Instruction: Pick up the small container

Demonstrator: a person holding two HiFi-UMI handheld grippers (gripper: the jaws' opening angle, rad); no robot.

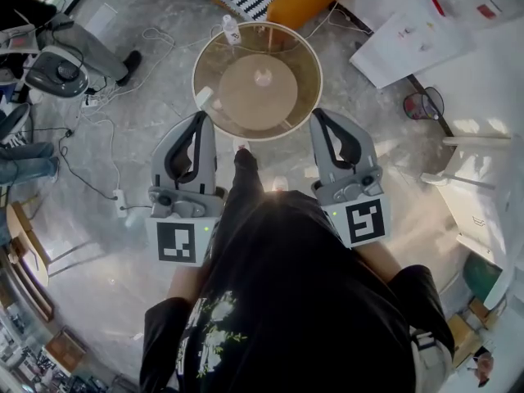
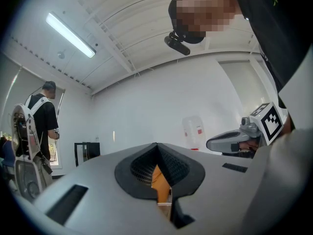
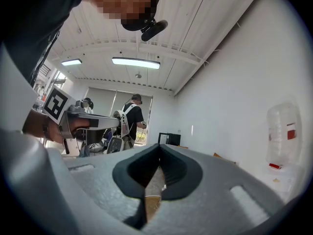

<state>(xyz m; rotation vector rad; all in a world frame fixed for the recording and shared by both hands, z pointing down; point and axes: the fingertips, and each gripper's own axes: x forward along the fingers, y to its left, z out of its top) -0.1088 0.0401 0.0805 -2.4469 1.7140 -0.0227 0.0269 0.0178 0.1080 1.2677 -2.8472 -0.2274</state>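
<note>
Your left gripper (image 1: 202, 121) is closed with nothing in it; in its own view the jaws meet, leaving only a sliver of orange showing through the gap. Your right gripper (image 1: 321, 121) is likewise shut and empty. You hold both level, side by side, their tips at the near rim of the round glass surface (image 1: 299, 64).

The small container (image 1: 232, 29), as I read it, is the little white bottle-shaped item at the far rim, well apart from both grippers. A smaller white item (image 1: 203, 97) sits at the near-left rim just beside your left gripper, and I can't rule out that it is the one meant.

Judging from this, nothing of the pick is done. You have yet to open a gripper, reach the container, close on it and lift.
</note>
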